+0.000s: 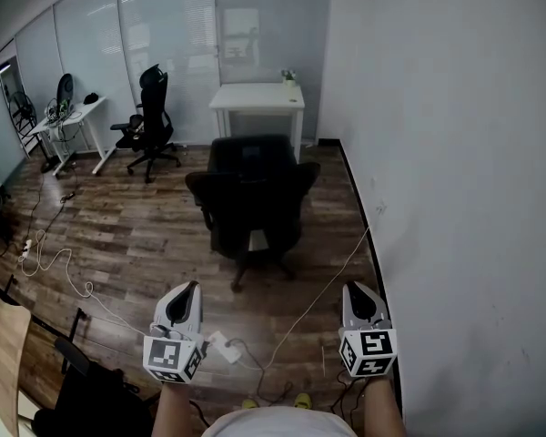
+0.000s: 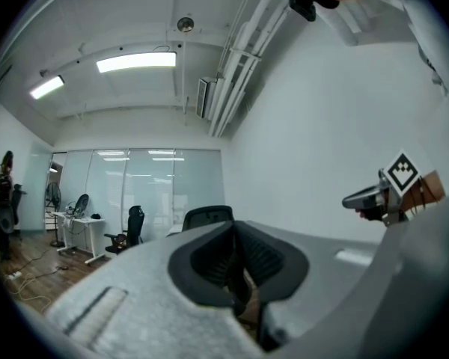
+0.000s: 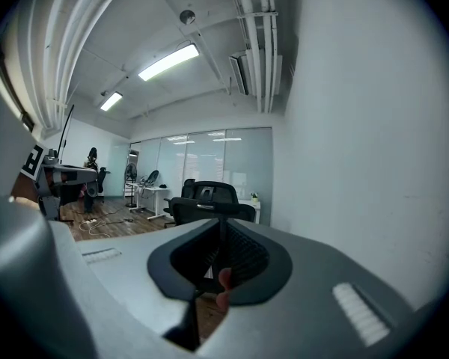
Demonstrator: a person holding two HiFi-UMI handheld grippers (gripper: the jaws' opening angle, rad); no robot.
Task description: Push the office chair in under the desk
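Note:
A black office chair (image 1: 251, 195) stands on the wooden floor, its back towards me, a short way out from the white desk (image 1: 257, 96) by the glass wall. Both grippers hover well short of the chair and touch nothing. My left gripper (image 1: 187, 293) is shut and empty, low at the left. My right gripper (image 1: 356, 293) is shut and empty too, near the right wall. In the left gripper view, the chair's back (image 2: 207, 215) shows beyond the closed left gripper (image 2: 236, 277). The chair (image 3: 209, 198) also stands ahead of the right gripper (image 3: 218, 275) in the right gripper view.
A white wall (image 1: 455, 198) runs close along the right. A second black chair (image 1: 151, 122) and another white desk (image 1: 70, 122) stand at the far left. Cables (image 1: 55, 264) and a white power strip (image 1: 224, 346) lie on the floor. A wooden tabletop (image 1: 0, 353) shows at the bottom left.

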